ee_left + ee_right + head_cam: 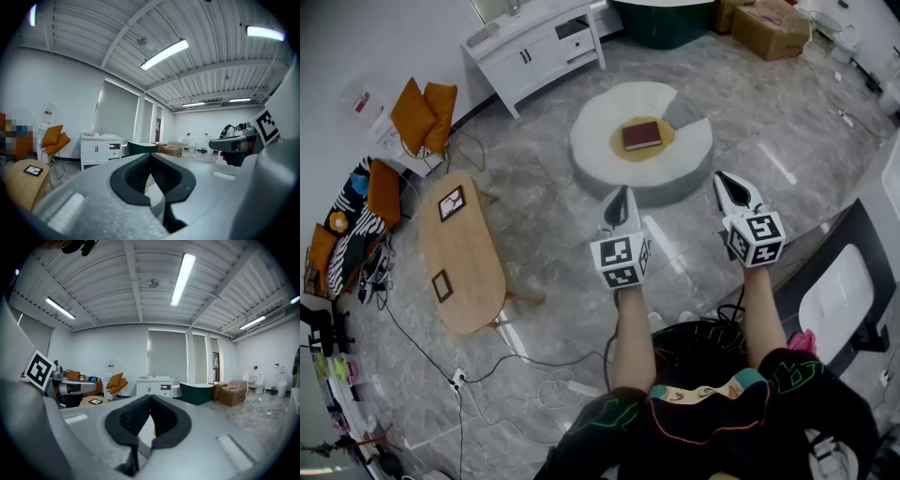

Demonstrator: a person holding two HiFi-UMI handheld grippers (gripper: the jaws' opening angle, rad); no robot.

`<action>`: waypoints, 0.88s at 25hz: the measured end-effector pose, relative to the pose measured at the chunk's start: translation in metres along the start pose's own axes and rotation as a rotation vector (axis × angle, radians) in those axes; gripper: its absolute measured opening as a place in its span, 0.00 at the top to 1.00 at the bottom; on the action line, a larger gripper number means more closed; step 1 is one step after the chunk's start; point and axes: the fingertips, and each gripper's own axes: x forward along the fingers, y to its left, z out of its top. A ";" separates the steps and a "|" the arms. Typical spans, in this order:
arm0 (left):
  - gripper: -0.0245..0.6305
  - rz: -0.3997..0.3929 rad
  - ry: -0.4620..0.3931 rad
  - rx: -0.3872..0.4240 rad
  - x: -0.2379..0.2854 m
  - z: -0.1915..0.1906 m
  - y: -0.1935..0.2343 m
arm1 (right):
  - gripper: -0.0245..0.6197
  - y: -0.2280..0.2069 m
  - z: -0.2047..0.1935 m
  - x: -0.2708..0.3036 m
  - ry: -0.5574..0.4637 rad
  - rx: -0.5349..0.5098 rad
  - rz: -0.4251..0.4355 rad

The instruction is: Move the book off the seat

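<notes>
A dark red book (642,136) lies on the yellow centre of a round white seat (595,134) on the floor, in the head view. Both grippers hover on the near side of the seat, apart from it. My left gripper (621,196) is shut and empty, its tip just short of the seat's near rim. My right gripper (727,179) is shut and empty too, to the right of the seat. In the left gripper view the jaws (150,154) meet at the tip, and in the right gripper view the jaws (150,397) meet likewise. The book is hidden in both gripper views.
A low oval wooden table (459,248) with two small frames stands at the left, cables (487,366) trailing on the floor beside it. A white cabinet (534,47) and cardboard boxes (769,23) stand at the back. A white and black chair (839,286) is at the right.
</notes>
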 end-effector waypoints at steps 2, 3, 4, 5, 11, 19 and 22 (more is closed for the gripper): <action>0.95 -0.002 0.002 0.007 0.002 0.001 0.006 | 0.96 0.004 0.002 0.006 0.000 -0.004 -0.001; 0.95 -0.001 0.003 0.010 0.003 0.001 0.009 | 0.96 0.006 0.003 0.009 -0.002 -0.003 -0.002; 0.95 0.000 0.006 0.011 0.004 0.001 0.013 | 0.96 0.008 0.005 0.012 -0.007 0.001 -0.004; 0.95 0.001 0.007 0.010 0.005 0.002 0.017 | 0.96 0.009 0.007 0.013 -0.015 0.009 -0.007; 0.95 0.003 0.001 -0.010 0.012 0.001 0.034 | 0.96 0.008 0.013 0.020 -0.025 0.015 -0.032; 0.95 -0.022 0.017 -0.030 0.024 -0.006 0.038 | 0.96 -0.003 0.008 0.020 -0.003 0.012 -0.073; 0.95 -0.034 0.023 -0.029 0.031 -0.010 0.037 | 0.96 -0.009 0.006 0.025 0.000 0.020 -0.084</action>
